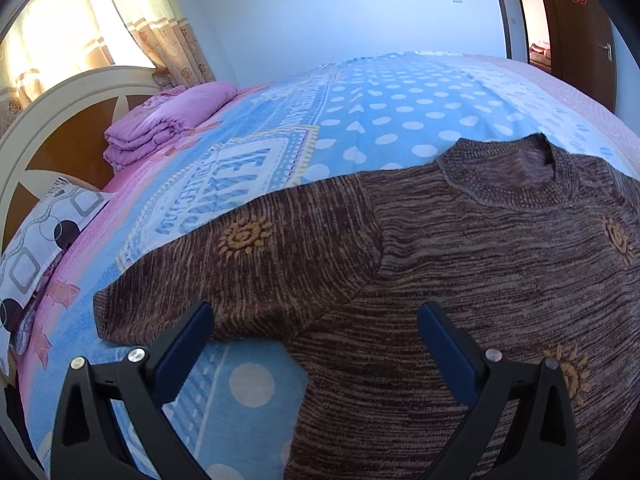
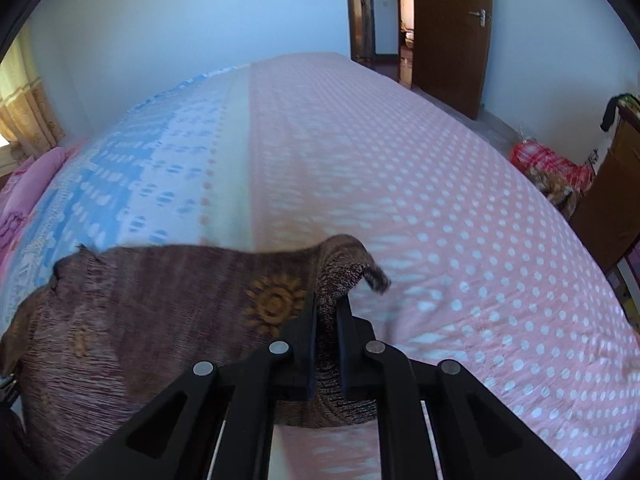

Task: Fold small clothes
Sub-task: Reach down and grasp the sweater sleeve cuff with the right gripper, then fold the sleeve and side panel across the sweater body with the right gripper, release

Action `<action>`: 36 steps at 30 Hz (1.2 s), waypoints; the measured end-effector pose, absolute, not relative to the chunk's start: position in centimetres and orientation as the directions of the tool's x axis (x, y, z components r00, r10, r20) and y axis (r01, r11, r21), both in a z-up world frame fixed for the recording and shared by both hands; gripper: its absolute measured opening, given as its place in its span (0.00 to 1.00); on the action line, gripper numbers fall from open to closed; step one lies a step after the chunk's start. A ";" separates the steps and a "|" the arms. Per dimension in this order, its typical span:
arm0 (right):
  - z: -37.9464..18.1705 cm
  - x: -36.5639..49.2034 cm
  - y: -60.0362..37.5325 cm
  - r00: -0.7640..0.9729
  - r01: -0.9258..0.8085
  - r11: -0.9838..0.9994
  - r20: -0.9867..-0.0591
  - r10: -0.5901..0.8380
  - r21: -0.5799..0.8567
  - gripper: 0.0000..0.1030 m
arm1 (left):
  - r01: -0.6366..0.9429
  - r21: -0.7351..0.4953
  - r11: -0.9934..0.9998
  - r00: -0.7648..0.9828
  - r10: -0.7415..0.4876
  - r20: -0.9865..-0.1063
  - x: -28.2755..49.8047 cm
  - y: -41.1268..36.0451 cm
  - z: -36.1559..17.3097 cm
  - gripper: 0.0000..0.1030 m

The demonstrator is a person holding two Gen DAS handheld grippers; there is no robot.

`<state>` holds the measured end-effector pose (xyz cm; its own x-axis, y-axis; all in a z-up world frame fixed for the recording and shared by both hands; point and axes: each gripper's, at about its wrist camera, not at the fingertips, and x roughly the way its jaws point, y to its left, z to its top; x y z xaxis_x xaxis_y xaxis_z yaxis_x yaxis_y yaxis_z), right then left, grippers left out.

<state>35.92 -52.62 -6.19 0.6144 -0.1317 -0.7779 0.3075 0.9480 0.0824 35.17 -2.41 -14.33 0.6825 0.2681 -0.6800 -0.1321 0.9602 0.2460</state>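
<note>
Across the bed [image 1: 360, 92], which fills most of both views, lies a spread patterned in blue with white dots on the headboard side and pink with white dots on the far side. Pale walls close the room behind it, with a brown door [image 2: 450, 32] standing open beyond the bed's foot and sunlit curtains [image 1: 132, 20] by the window behind the headboard [image 1: 48, 120]. Against that headboard sit a folded purple quilt [image 1: 168, 120] and, nearer the bed's edge, a pillow [image 1: 44, 232] printed with squares and dark circles. Off the pink side of the bed, a red checked bundle [image 2: 552, 164] rests on the floor beside a wooden cabinet [image 2: 608, 192].

The brown knitted sweater [image 1: 460, 280] lies flat on the bed, front up, its round collar pointing away from the left camera toward the far wall and its body running back toward the camera. One sleeve stretches sideways toward the headboard, its cuff resting on the blue part of the spread. Yellow sun motifs dot the knit.

The left gripper [image 1: 316, 336] hovers just above the sweater near that sleeve's underarm, jaws spread wide and gripping nothing. The right gripper [image 2: 328, 316] has its jaws closed tight on the other sleeve, whose cuff curls up and over the fingertips above the pink part of the spread; this view is motion-blurred.
</note>
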 end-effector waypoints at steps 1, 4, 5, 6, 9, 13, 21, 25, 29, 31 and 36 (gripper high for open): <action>-5.3 36.0 -51.8 0.624 0.293 0.953 -0.771 -0.125 0.083 0.07 | -0.136 0.239 0.962 0.685 0.265 -0.678 35.1 -2.2 -14.3 1.00; -2.6 36.4 -49.1 0.654 0.244 0.967 -0.748 -0.108 0.074 0.07 | -0.145 0.219 0.965 0.692 0.257 -0.675 35.1 -1.7 -14.2 1.00; -1.8 36.5 -48.0 0.664 0.226 0.972 -0.740 -0.103 0.067 0.07 | -0.145 0.209 0.967 0.693 0.250 -0.676 35.1 -1.5 -14.2 1.00; -0.9 36.7 -46.9 0.674 0.209 0.976 -0.732 -0.100 0.060 0.07 | -0.144 0.202 0.969 0.693 0.244 -0.678 35.2 -1.3 -14.2 1.00; 1.3 37.1 -43.9 0.696 0.161 0.986 -0.714 -0.081 0.045 0.07 | -0.139 0.187 0.972 0.697 0.230 -0.679 35.2 -1.0 -14.2 1.00; 3.1 37.9 -39.9 0.711 0.102 0.994 -0.702 -0.047 0.037 0.07 | -0.139 0.181 0.974 0.704 0.226 -0.674 35.2 -0.6 -14.2 1.00; 3.1 39.3 -31.1 0.691 -0.041 0.996 -0.717 0.089 0.085 0.07 | -0.153 0.133 0.979 0.702 0.203 -0.683 35.1 0.7 -14.5 1.00; 1.2 40.6 -25.9 0.668 -0.116 0.987 -0.727 0.160 0.110 0.07 | -0.153 0.131 0.979 0.701 0.201 -0.684 35.2 1.1 -14.5 1.00; -2.5 42.6 -20.5 0.635 -0.165 0.975 -0.740 0.219 0.148 0.07 | -0.160 0.141 0.977 0.698 0.212 -0.684 35.1 1.4 -14.4 1.00; -4.8 43.4 -18.1 0.622 -0.182 0.973 -0.749 0.228 0.144 0.07 | -0.165 0.152 0.974 0.694 0.224 -0.684 35.0 1.5 -14.4 1.00; -12.1 44.8 -13.0 0.510 -0.258 0.951 -0.812 0.285 0.171 0.10 | -0.160 0.195 0.968 0.688 0.251 -0.681 34.7 1.4 -14.1 1.00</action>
